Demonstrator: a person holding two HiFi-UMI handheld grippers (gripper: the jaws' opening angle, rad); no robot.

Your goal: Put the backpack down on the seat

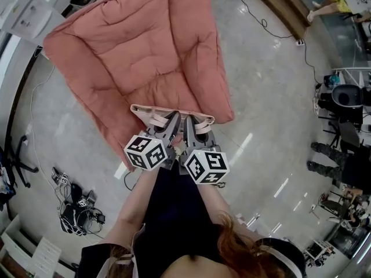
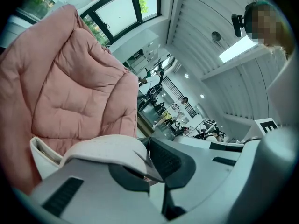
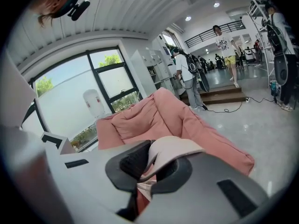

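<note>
Two straps [image 1: 202,127] of the backpack [image 1: 152,113] are what I've got: L gripper [image 1: 172,120] is clamped tight on one, R gripper [image 1: 190,124] on the other, w/ pale pink-beige webbing pinched between the pads in both gripper views. Head view puts the bag's top edge right at the near edge of the pink quilted seat [image 1: 139,45], hanging from my two grippers, which sit side by side and almost touch. Can't tell if it touches the cushion, since most of the bag is hidden under the grippers. Only the head view gives the layout from above. L gripper view looks up instead: seat back at left, dark-framed windows [image 2: 126,13], a slatted ceiling w/ a bright light panel [image 2: 240,48]. R gripper view shows the seat from the front, a big window [image 3: 79,92] behind it, plus a person in a white top [image 3: 224,45] by low steps [image 3: 224,94]. Markings: black-and-white square patterns on both marker cubes [image 1: 146,152]. Seat cushion is wide and bare beyond the bag. Glossy floor [image 1: 261,97] lies open to the R of the seat, w/ a thin cable [image 1: 272,28] trailing across further off. A tangle of cables and gear [image 1: 75,207] lies on the floor to my L, and a black chair base [image 1: 17,155] is at the far L edge.
</note>
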